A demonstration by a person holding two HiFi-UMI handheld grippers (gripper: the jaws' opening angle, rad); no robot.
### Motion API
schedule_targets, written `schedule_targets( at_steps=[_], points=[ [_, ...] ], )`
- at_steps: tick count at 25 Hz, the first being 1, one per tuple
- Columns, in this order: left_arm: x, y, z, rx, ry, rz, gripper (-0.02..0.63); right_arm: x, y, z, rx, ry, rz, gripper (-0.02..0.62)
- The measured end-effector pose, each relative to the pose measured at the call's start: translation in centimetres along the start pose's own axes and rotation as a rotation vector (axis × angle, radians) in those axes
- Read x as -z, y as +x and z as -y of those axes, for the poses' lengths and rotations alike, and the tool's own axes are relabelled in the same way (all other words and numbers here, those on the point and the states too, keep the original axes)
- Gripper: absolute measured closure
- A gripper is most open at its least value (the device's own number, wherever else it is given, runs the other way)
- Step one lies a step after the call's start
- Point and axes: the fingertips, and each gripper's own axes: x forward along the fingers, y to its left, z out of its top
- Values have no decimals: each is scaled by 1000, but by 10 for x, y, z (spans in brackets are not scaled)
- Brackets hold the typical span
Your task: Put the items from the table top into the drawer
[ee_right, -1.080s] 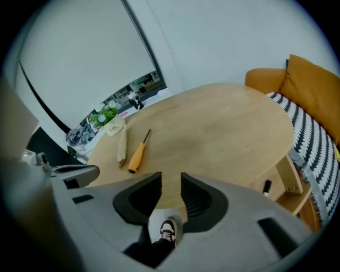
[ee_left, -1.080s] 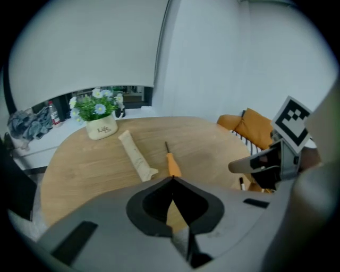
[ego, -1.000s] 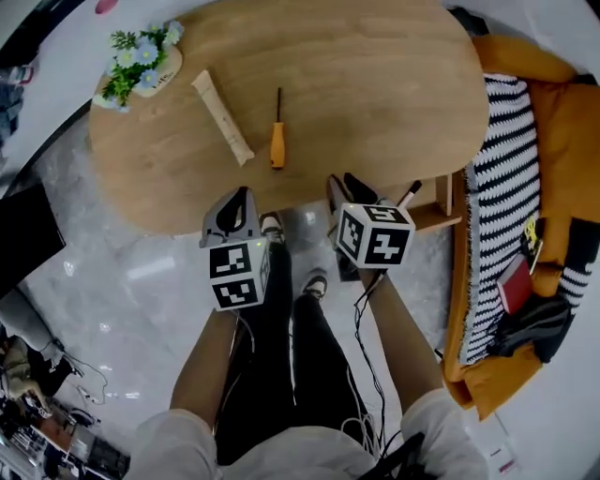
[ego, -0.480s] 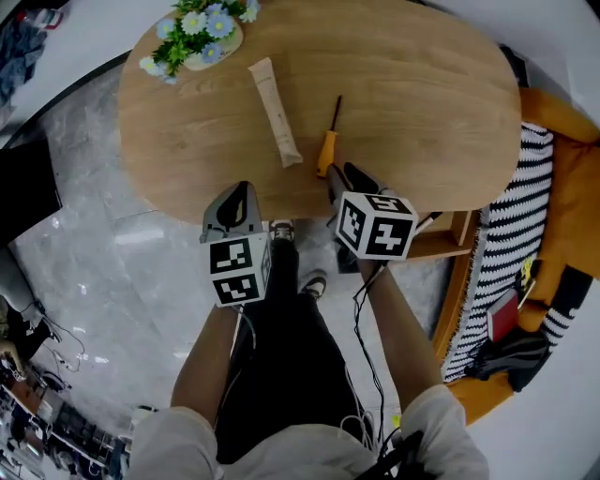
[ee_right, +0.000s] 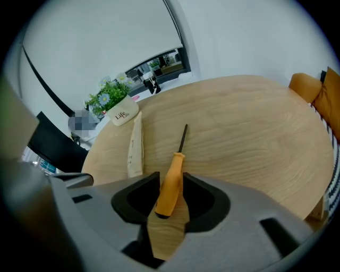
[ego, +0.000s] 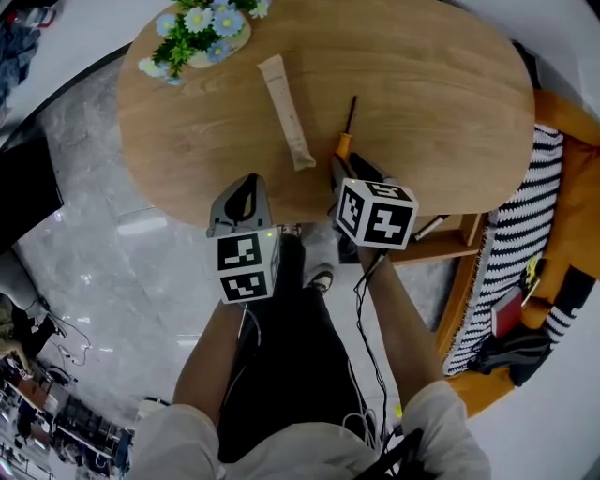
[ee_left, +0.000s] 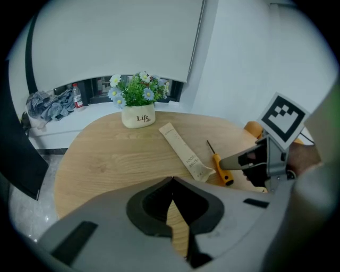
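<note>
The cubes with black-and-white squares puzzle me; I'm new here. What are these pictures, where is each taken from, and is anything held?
No robot here: a person holds a two-jaw gripper in each hand; the marker cubes are parts of them. The head view looks down from the person's head; each gripper view looks along its own jaws. On the wooden table lie a toothbrush packet and an orange screwdriver, near a flower pot. The left gripper is shut and empty. On the right gripper the jaws have just been opening, with the screwdriver handle between them, not gripped.

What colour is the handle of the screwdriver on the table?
Orange; the screwdriver handle shows best in the right gripper view.
</note>
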Motion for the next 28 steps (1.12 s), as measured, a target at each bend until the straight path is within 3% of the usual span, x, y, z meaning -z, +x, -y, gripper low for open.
schedule_targets(
  at_steps=[10,15,28],
  points=[
    [0,10,-12,8,9,-14,597,2,18,-7,111,-33,-24,431],
    [1,11,-10,9,9,-14,597,1,18,-7,98,-13,-17,480],
    [10,4,4,27,40,-16,597,14,-10,19,119,57,29,485]
  ],
)
